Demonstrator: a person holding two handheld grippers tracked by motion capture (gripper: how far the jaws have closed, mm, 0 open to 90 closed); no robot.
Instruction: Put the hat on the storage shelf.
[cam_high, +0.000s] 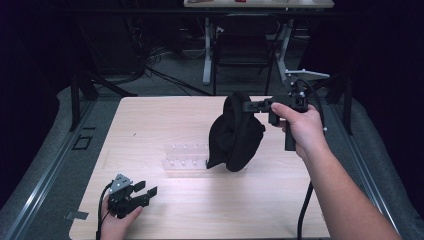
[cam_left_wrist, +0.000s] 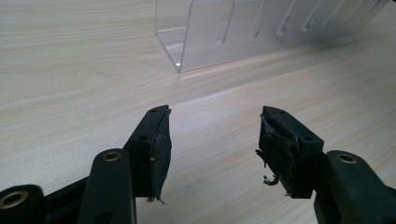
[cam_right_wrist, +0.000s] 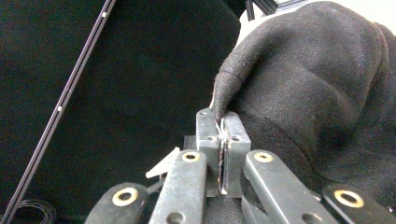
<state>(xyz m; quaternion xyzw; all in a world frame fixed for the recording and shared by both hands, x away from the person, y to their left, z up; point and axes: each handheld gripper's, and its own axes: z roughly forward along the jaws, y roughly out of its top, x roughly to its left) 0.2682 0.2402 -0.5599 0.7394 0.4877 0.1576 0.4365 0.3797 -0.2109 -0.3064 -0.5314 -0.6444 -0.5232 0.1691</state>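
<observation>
The right gripper (cam_high: 248, 105) pinches a black fabric cap (cam_high: 235, 134) aloft above the pale wooden surface (cam_high: 150, 120); the left gripper (cam_high: 145, 189) rests there, fingers spread wide, empty

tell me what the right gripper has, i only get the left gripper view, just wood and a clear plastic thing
Observer: The right gripper is shut on a fold of a black cloth, pinched between its jaws.
Operator: is the cloth on the table or lifted
Observer: Lifted. In the high view it hangs from the gripper, with its lower end down by the right end of the clear rack; I cannot tell whether it touches the table.
Operator: and where is my left gripper in all that
Observer: The left gripper sits low at the near left of the table, jaws open and empty, aimed towards the rack.
</observation>
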